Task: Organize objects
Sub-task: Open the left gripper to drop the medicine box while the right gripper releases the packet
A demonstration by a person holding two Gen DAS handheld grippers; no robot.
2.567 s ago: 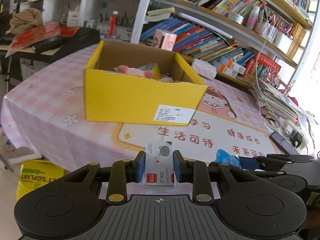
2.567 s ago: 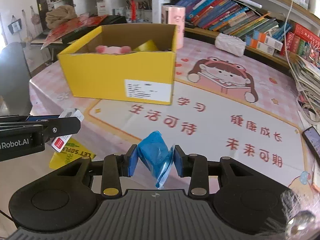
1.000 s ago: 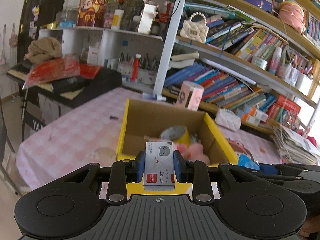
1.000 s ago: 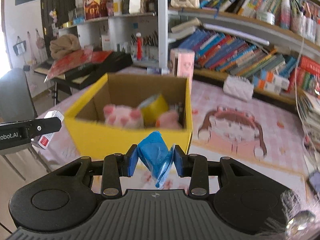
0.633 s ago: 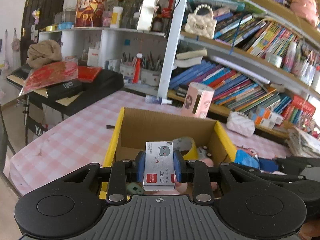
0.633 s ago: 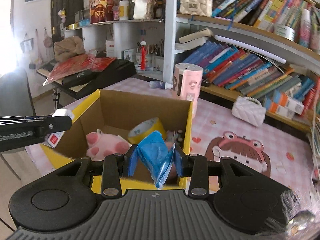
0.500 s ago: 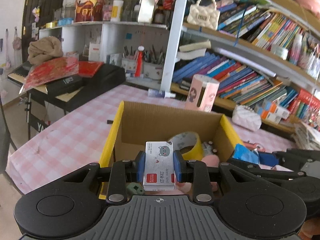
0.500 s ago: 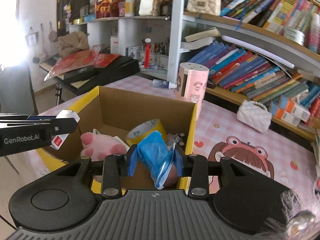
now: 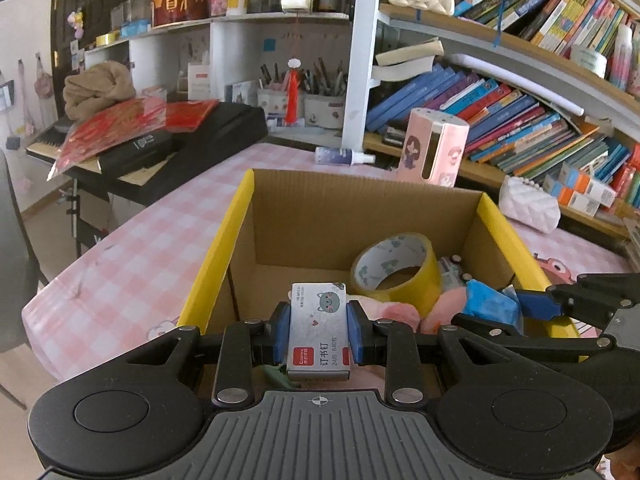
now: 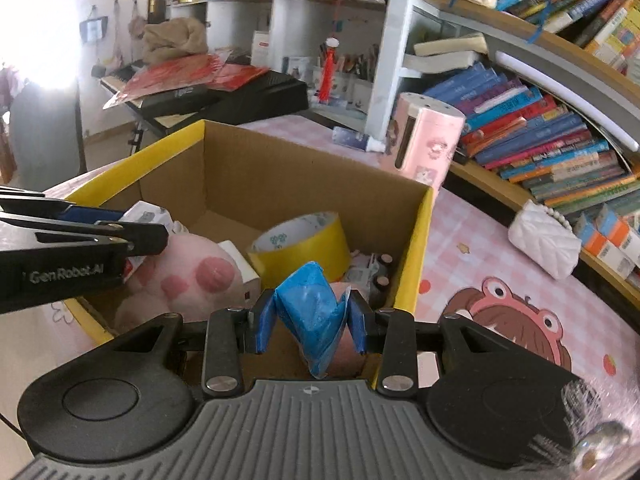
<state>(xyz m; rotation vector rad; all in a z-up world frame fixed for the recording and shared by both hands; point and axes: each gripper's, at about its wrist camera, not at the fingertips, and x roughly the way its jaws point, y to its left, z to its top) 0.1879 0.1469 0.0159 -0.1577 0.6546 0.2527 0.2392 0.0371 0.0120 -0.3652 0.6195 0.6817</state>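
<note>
My left gripper (image 9: 319, 334) is shut on a small grey staples box (image 9: 319, 330) with a cat face, held over the near edge of the open yellow cardboard box (image 9: 224, 248). My right gripper (image 10: 312, 320) is shut on a crumpled blue packet (image 10: 312, 312), above the same yellow box (image 10: 420, 240) near its right wall. Inside lie a yellow tape roll (image 9: 394, 270), a pink plush toy (image 10: 188, 276) and small items. The right gripper with the blue packet (image 9: 488, 304) shows at the right of the left wrist view; the left gripper's arm (image 10: 80, 240) crosses the right wrist view.
The box stands on a pink checked tablecloth (image 9: 152, 248). Behind it are a pink cylindrical holder (image 9: 434, 152), a small spray bottle (image 9: 344, 157), a white quilted purse (image 10: 544, 240) and crowded bookshelves (image 9: 520, 112). A black keyboard case (image 9: 180, 140) sits far left.
Both grippers have moved forward and down, from in front of the yellow box to over its opening. Each keeps its hold.
</note>
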